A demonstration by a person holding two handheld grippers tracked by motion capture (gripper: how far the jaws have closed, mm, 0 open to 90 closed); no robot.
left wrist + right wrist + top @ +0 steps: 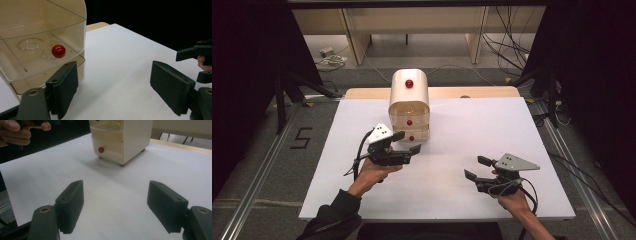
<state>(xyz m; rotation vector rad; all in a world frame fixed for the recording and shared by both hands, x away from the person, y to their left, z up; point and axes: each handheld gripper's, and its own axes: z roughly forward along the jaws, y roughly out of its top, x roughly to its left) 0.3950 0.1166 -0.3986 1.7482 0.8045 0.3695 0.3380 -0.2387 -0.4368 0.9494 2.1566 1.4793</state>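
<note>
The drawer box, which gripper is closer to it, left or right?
Left. The left gripper sits right beside the drawer box, jaws open at its front corner. The right gripper rests farther back, toward the table's near right side.

The cabinet (409, 102) is cream with clear amber-tinted drawers (37, 45) and glossy red knobs (58, 50). The desk (462, 150) is plain white. Both tools, left (406, 141) and right (477, 167), are black with grey plates.
</note>
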